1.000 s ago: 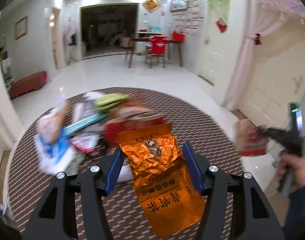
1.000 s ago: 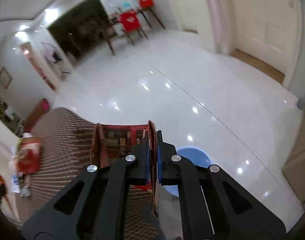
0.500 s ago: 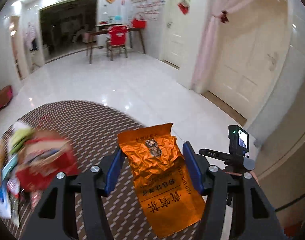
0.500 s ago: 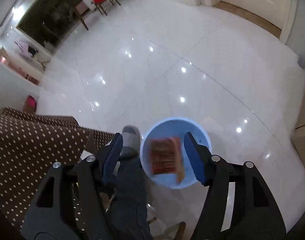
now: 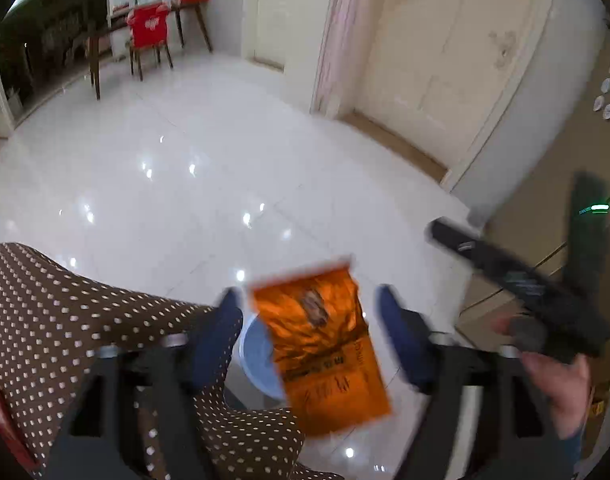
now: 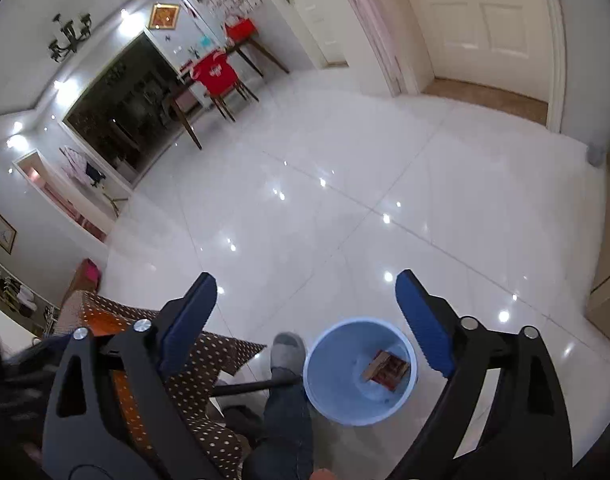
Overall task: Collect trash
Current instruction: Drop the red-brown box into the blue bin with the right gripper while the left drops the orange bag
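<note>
With its jaws just spread clear, the left gripper (image 5: pixel 305 320) drops an orange foil pouch (image 5: pixel 325 348) above the blue bin (image 6: pixel 361 372), where a red wrapper (image 6: pixel 387 368) already lies; the right gripper (image 6: pixel 305 316), also just opened, holds nothing.

One blue bin (image 6: pixel 359 372) stands on the floor. Inside it lies one red packet (image 6: pixel 386 367). One orange foil bag (image 5: pixel 323 344) shows above the bin, blurred. Beside the bin is one dotted brown cloth-covered surface (image 6: pixel 209 364) and one grey slipper (image 6: pixel 288 350). Far beyond the bin: one red-covered chair (image 6: pixel 216 74), one wooden table (image 6: pixel 245 46). Two grippers in all.
</note>
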Demonstrator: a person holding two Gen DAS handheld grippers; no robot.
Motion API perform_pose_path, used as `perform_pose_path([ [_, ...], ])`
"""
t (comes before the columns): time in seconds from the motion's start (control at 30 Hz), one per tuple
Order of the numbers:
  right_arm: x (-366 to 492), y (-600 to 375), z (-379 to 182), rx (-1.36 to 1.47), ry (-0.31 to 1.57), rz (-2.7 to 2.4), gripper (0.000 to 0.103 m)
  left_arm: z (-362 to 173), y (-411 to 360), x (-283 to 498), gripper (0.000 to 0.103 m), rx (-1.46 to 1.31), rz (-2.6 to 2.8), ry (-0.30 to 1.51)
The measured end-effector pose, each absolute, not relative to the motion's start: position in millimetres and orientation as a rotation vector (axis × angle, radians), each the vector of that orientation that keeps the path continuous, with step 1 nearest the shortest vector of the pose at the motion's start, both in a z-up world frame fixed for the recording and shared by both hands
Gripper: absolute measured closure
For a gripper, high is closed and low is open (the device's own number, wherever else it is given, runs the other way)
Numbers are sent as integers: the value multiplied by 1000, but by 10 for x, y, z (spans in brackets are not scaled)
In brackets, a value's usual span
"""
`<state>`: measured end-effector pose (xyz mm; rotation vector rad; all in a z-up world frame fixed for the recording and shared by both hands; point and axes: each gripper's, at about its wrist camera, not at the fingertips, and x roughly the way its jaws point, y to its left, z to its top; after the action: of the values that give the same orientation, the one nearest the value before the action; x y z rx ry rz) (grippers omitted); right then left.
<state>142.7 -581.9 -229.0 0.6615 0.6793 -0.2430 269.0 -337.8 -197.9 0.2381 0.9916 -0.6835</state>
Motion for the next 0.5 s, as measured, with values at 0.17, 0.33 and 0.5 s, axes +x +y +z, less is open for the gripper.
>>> perform_pose_path([
  [0.17,1392,-5795,-2158,653,649,-242,6,-1960,-3328,2697,10,215,-629,954],
  [0.33,1303,-5639,-2056,621,632,-253,6,-1792,-3122,2518,9,202,-575,879],
  [0.5,1256,-5473,-1854,560,600,-255,6,-1543,-2791,2280,8,185,-534,796],
])
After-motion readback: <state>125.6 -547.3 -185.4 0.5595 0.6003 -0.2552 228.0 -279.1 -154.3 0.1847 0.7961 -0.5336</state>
